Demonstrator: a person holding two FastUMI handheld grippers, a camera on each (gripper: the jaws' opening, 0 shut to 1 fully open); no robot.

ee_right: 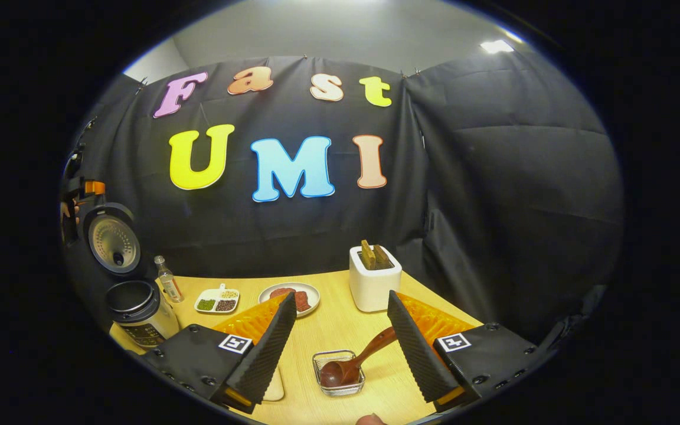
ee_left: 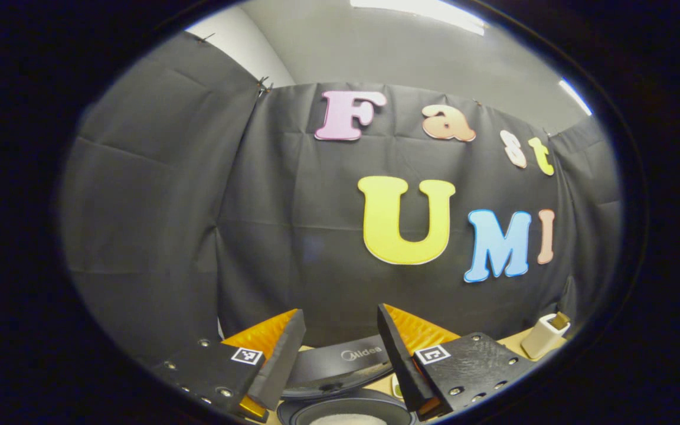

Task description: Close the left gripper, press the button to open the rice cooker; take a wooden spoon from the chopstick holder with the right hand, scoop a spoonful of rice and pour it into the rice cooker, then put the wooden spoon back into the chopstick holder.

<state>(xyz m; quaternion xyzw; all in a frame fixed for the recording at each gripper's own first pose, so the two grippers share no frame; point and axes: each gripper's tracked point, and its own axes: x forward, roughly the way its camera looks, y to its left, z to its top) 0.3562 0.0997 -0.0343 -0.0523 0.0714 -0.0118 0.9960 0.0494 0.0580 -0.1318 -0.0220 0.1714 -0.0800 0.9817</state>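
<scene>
The right claw (ee_right: 337, 336) is spread wide, empty; beneath it a wooden spoon (ee_right: 352, 361) rests in a glass dish (ee_right: 338, 372). The left claw (ee_left: 340, 354) gapes empty above the open rice cooker (ee_left: 346, 407).

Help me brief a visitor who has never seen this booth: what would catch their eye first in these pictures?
Probably the wooden spoon, its bowl resting in the small glass dish on the wooden table, between the open right tongs. Next, the rice cooker at the table's left end, its lid standing open. Behind the spoon stands the white chopstick holder.
</scene>
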